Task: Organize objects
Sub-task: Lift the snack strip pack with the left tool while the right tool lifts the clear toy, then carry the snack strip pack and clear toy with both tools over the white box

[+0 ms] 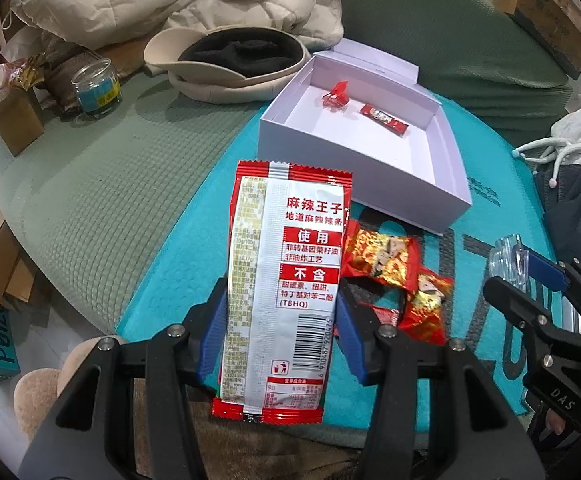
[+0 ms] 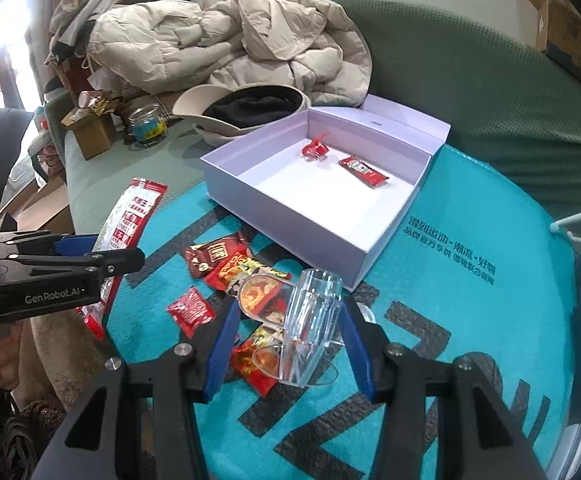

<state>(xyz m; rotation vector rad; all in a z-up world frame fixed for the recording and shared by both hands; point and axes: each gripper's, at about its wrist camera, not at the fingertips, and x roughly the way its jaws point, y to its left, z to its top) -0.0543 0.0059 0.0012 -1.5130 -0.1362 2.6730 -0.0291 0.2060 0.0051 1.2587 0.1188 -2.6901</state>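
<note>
My left gripper is shut on a long red and silver snack packet and holds it above the teal mat; it also shows in the right wrist view. My right gripper is shut on a clear plastic holder, seen in the left wrist view too. An open white box lies ahead with a red clip and a small red sachet inside. Several small red snack packets lie on the mat in front of the box.
The teal mat lies on a green sofa. Behind the box are a beige hat, a cream jacket, a glass jar and a small brown box. Cardboard boxes stand at far right.
</note>
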